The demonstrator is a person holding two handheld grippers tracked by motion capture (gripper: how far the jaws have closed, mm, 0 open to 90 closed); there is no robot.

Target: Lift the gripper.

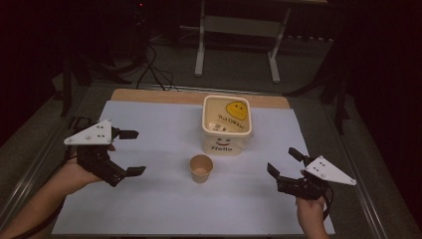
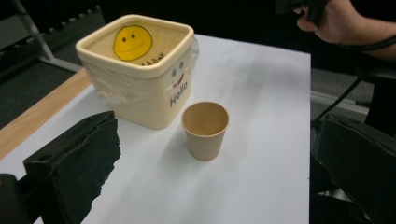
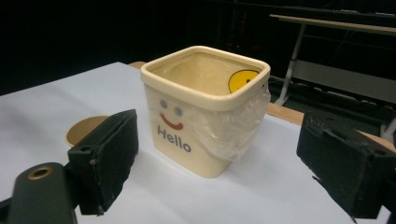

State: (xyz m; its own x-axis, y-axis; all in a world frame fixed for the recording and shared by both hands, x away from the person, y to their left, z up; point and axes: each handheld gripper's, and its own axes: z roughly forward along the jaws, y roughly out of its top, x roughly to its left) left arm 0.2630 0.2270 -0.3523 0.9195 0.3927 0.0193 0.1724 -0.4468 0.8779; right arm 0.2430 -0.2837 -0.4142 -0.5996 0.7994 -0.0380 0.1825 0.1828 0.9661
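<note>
While both grippers' fingers are spread and empty, the paper cup (image 1: 201, 168) stands untouched at the bin's (image 1: 226, 124) six o'clock; everything remains.

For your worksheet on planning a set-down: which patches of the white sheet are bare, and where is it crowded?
Bare: between the left gripper and the paper cup; between the cup and the right gripper; the near edge of the sheet. Crowded: the middle, where the cup stands close before the cream bin.

Both forearms reach in low over the table (image 1: 149, 209). The left gripper (image 1: 133, 152) hovers at its left side, jaws spread wide; the right gripper (image 1: 283, 162) at its right, jaws likewise apart.
</note>
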